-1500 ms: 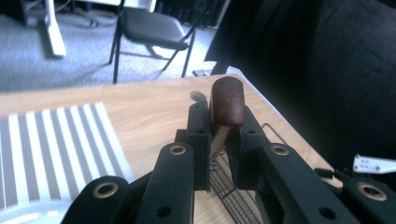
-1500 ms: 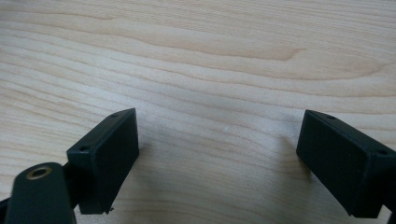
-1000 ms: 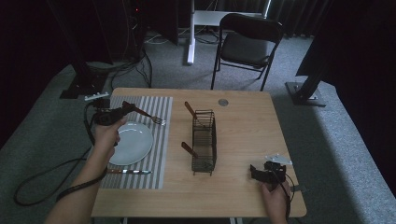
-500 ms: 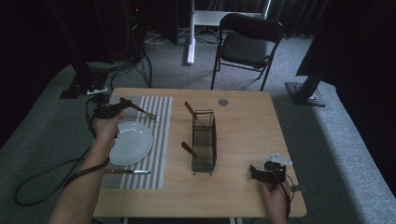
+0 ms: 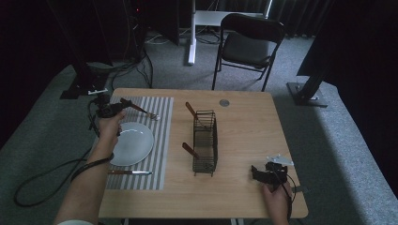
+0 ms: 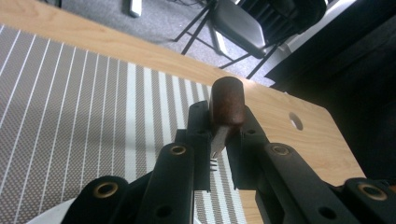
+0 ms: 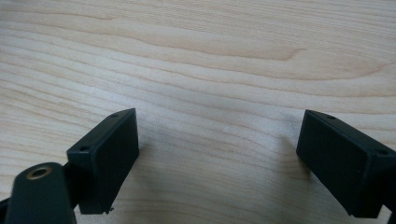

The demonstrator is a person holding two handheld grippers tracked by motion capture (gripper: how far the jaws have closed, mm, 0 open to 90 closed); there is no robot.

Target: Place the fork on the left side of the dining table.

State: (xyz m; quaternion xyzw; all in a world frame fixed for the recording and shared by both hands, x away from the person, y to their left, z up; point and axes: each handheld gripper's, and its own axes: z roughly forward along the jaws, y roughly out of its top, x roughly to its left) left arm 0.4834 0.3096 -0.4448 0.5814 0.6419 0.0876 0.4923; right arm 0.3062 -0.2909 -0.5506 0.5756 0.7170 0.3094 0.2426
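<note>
Left gripper view shows your left gripper [image 6: 219, 140] clamped on a wooden-handled fork [image 6: 226, 105]. Your right gripper [image 7: 219, 158] stands open. Tilt it, and the fork could pivot, missing the striped placemat [image 5: 159, 105].

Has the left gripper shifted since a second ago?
Yes: the left gripper, shut on the fork, has drifted left, toward the striped placemat's far-left corner.
</note>
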